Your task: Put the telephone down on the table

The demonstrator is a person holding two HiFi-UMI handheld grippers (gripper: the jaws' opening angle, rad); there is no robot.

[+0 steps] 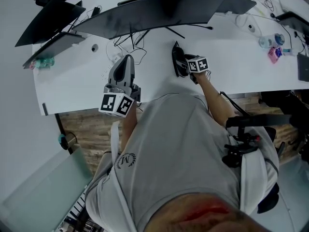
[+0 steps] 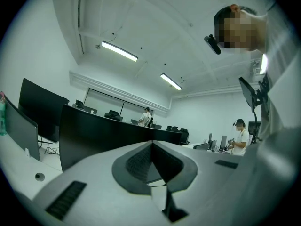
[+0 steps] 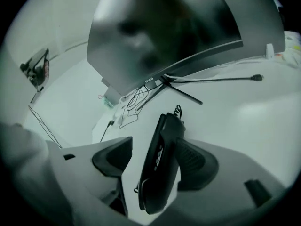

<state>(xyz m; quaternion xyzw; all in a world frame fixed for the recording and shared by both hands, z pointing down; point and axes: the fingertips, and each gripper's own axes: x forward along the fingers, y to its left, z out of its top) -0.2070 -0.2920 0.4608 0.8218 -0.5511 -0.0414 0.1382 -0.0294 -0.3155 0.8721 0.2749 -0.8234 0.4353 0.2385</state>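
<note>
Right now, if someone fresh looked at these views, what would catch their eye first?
The black telephone handset sits on edge between the right gripper's jaws, low over the white desk. It leans on one pad, with a gap at the other. Behind it, a big curved monitor spans the desk. The left gripper hangs near the desk's front edge, jaws together and empty.
</note>
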